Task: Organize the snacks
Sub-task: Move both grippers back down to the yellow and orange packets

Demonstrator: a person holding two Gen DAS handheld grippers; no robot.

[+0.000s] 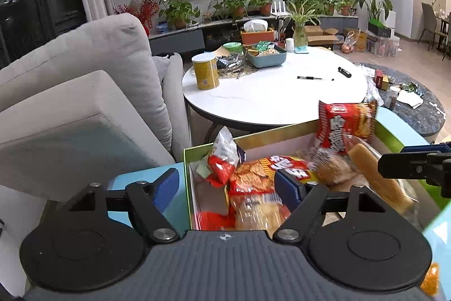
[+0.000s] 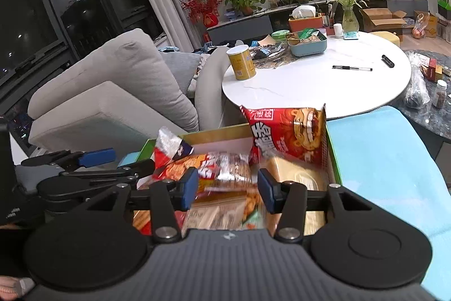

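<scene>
Left hand-held gripper (image 1: 227,185) and right hand-held gripper (image 2: 227,189) both released, empty, above the green-rimmed box (image 1: 253,133), where snack packets (image 1: 253,174) sit piled, a red bag (image 1: 345,126) upright at 1 o'clock; tidying apparently remains.

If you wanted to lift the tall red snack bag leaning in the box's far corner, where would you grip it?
Probably its top edge, from above. The red snack bag stands upright against the box wall, its flat crimped top clear above the rim, while the lower part is wedged among other packets.
</scene>
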